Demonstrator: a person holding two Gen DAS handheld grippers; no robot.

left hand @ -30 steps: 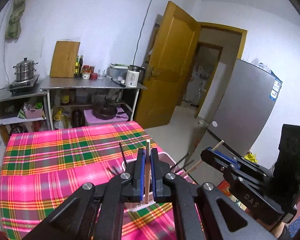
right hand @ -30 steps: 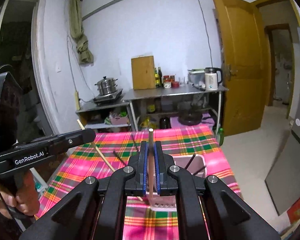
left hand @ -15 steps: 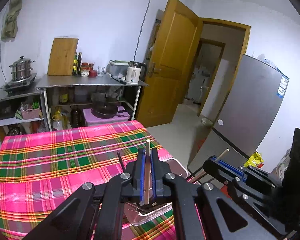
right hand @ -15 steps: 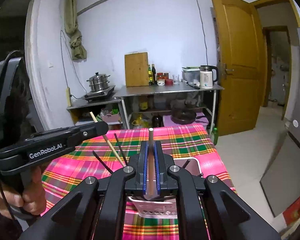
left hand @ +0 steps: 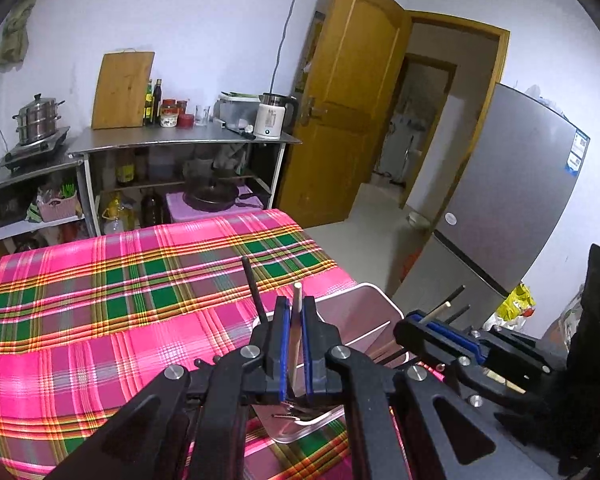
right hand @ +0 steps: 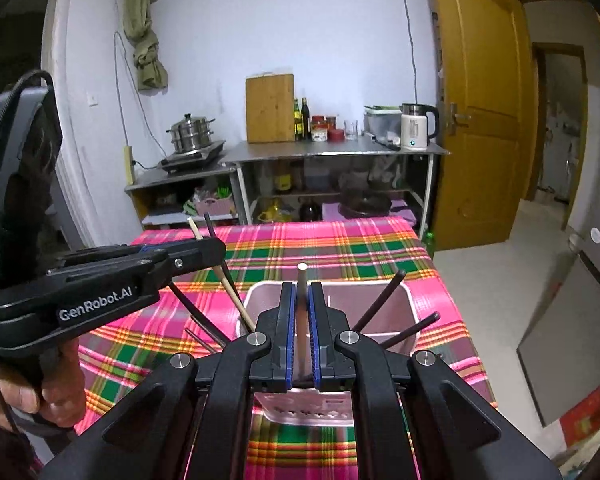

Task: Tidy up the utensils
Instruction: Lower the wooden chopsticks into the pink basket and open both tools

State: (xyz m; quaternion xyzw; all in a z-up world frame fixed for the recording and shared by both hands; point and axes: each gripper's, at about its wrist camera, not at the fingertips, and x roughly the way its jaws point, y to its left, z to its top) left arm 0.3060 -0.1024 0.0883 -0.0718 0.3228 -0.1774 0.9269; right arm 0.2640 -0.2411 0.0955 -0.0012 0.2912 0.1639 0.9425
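Through the left wrist view I had the left gripper (left hand: 295, 346) low in the centre of the frame, its jaws clamped on a pale wooden chopstick (left hand: 297, 320) that stood upright between the blue pads. Behind it sat the pink utensil bin (left hand: 374, 308), and only this view showed metal utensils (left hand: 296, 410) lying in its near bottom corner. It also gave me the right gripper (left hand: 432, 326) from the side at lower right, with a light stick poking out past its tip, and the grey fridge (left hand: 516, 208) close off the table's right edge.

The right wrist view showed what the other hid: the right gripper (right hand: 301, 338) pinched tight on a grey metal chopstick (right hand: 302, 312), upright over the middle of the bin (right hand: 396, 300), and the bin's perforated front wall. Dark chopsticks (right hand: 380, 306) leaned out over its rim to the right, and more fanned out on the left. At left of that frame a hand (right hand: 32, 392) held the left gripper (right hand: 204, 252), its wooden stick slanting down towards the bin's left rim.

The bin sat near the right edge of the plaid tablecloth (left hand: 100, 300); the cloth to the left and behind lay open.
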